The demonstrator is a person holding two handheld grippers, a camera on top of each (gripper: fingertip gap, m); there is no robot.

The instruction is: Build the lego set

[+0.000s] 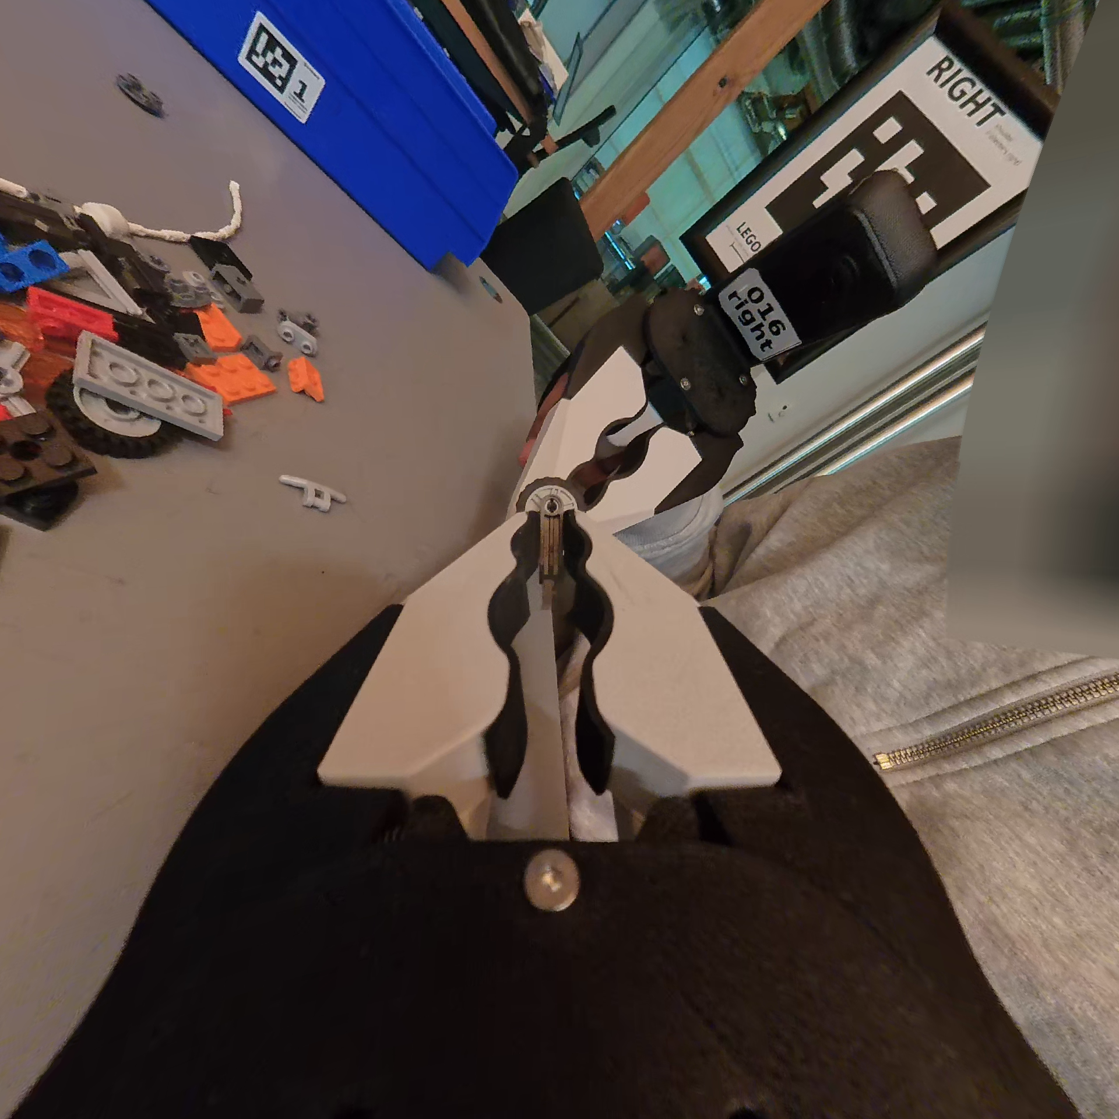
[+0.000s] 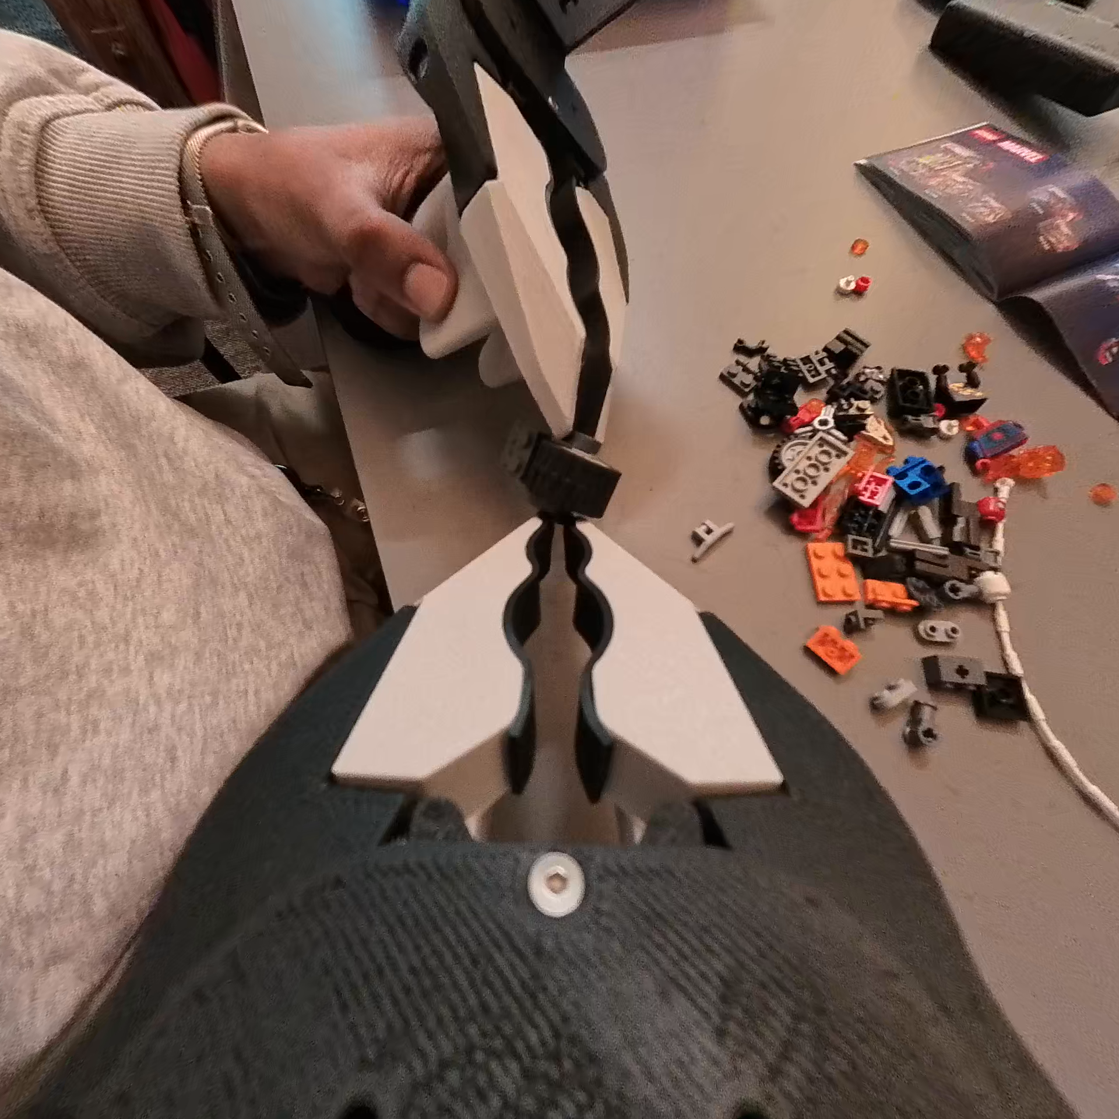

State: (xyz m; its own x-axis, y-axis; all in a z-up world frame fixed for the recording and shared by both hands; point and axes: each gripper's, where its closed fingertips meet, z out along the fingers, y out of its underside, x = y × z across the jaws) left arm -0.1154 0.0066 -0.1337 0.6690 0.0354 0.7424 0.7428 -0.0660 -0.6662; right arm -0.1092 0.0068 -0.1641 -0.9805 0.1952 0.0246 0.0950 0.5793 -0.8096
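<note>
A small wheel with a black ridged tyre (image 2: 563, 478) and a grey hub (image 1: 550, 495) hangs in the air between both grippers, just off the grey table's edge. My left gripper (image 1: 550, 522) is shut on it, with a thin grey axle showing between its fingers. In the right wrist view the left gripper (image 2: 584, 433) comes down from above onto the tyre's top. My right gripper (image 2: 554, 524) is shut with its tips against the tyre's underside, pinching a small black part there. In the left wrist view it (image 1: 596, 472) meets the wheel from the upper right.
A pile of loose bricks (image 2: 878, 472) lies on the grey table (image 2: 726, 181), also in the left wrist view (image 1: 121, 363). A lone grey clip (image 2: 708, 536), a white cord (image 2: 1029, 696), a dark booklet (image 2: 1017, 212) and a blue bin (image 1: 375, 121) surround it. A person's hand (image 2: 339, 206) holds the left gripper. My left and right fingertips are right by each other. Between my right fingertips and the lone grey clip (image 2: 708, 536) there is roughly 7 centimeters. The left camera catches it too, in the left wrist view (image 1: 318, 494).
</note>
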